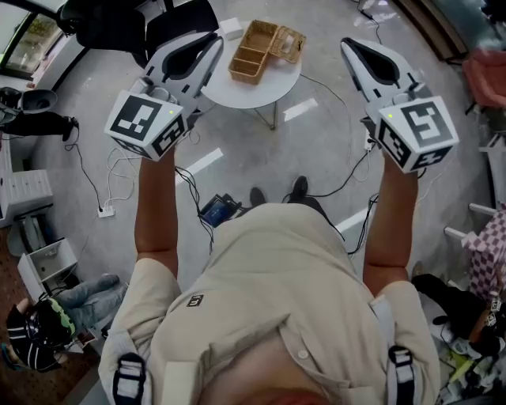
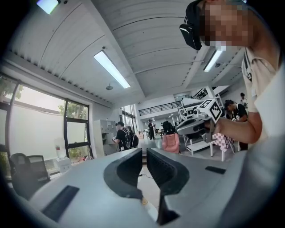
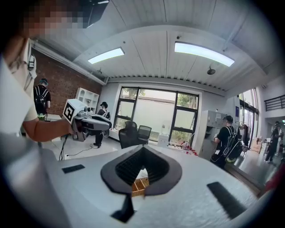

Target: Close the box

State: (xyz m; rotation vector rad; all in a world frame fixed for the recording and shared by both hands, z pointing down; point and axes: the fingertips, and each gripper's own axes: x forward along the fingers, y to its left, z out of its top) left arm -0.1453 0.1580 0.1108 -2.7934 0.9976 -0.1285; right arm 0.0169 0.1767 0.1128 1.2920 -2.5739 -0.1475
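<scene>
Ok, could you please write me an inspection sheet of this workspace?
Surface: round white table on grey floor.
Job's things: woven compartment box on the table, lid open.
Clutter: small white box at the table's far edge.
Grippers: left gripper jaws narrowly apart, empty; right gripper shut, empty; both held in the air, touching nothing.
Cables: loose cables on the floor, one power strip.
Surroundings: black office chairs, a seated person.

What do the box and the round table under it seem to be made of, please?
The box looks like woven rattan or bamboo: it is tan and matte, with a textured weave and inner dividers, though thin wood is possible. The table has a smooth, plain white top, probably painted or laminated; the view is too distant to say which.
</scene>
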